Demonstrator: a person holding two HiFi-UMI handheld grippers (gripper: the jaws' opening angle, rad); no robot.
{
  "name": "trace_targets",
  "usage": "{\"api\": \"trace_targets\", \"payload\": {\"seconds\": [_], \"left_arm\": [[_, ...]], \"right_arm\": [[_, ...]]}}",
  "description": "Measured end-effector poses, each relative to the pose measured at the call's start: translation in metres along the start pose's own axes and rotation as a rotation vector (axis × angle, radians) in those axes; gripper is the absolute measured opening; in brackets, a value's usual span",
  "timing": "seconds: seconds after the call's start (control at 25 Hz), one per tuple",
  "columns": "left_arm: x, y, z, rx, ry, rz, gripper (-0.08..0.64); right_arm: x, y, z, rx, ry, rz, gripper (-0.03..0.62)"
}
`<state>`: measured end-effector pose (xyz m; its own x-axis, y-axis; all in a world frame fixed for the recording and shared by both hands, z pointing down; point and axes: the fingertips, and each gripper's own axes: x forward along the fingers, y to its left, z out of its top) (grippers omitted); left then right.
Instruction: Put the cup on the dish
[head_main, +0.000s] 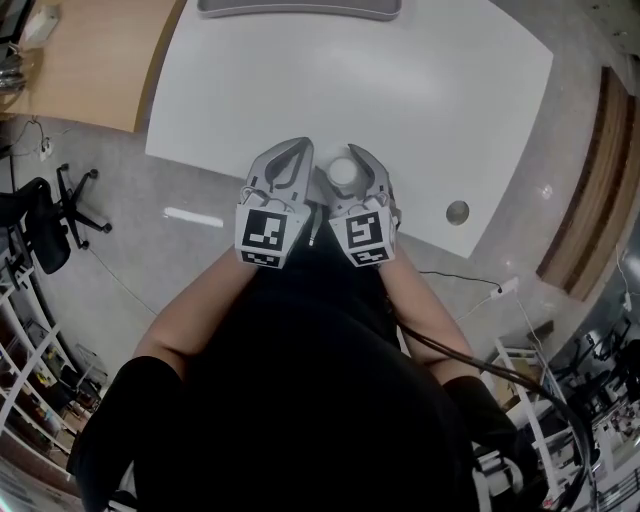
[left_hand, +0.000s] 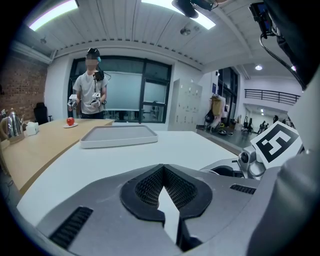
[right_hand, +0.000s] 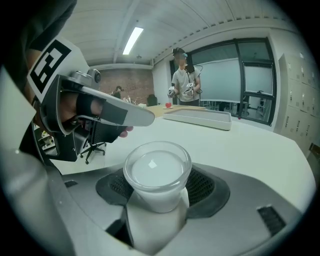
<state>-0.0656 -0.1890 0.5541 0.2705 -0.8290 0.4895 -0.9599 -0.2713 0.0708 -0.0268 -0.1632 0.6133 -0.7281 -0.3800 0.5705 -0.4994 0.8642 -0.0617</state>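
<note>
Firmly, the right hand-held gripper (head_main: 351, 174) clamps the upright cup (right_hand: 157, 176); left hand-held gripper's (left_hand: 163, 186) jaws rest together.

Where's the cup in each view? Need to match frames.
Head view: cup at centre, between the right gripper's jaws.
Left gripper view: cup not made out; the right gripper's body fills the right side.
Right gripper view: cup low centre, clamped between the jaws.
Shared landmark: the tray, at the top edge in the head view, centre-left in the left gripper view, right of centre and far in the right gripper view.
</note>
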Motion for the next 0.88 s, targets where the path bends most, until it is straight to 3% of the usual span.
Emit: {"api": "trace_targets", "payload": {"seconds": [0.56, 0.88], "left_arm": [[-0.016, 0.004, 0.005, -0.016, -0.032, 0.031, 0.000], [-0.026, 0.004, 0.036, -0.008, -0.092, 0.042, 0.000]], "right_arm": [[-0.002, -0.002, 0.007, -0.061, -0.019, -0.066, 0.236], [-0.028, -0.005, 0.050, -0.043, -0.069, -0.061, 0.235]]}}
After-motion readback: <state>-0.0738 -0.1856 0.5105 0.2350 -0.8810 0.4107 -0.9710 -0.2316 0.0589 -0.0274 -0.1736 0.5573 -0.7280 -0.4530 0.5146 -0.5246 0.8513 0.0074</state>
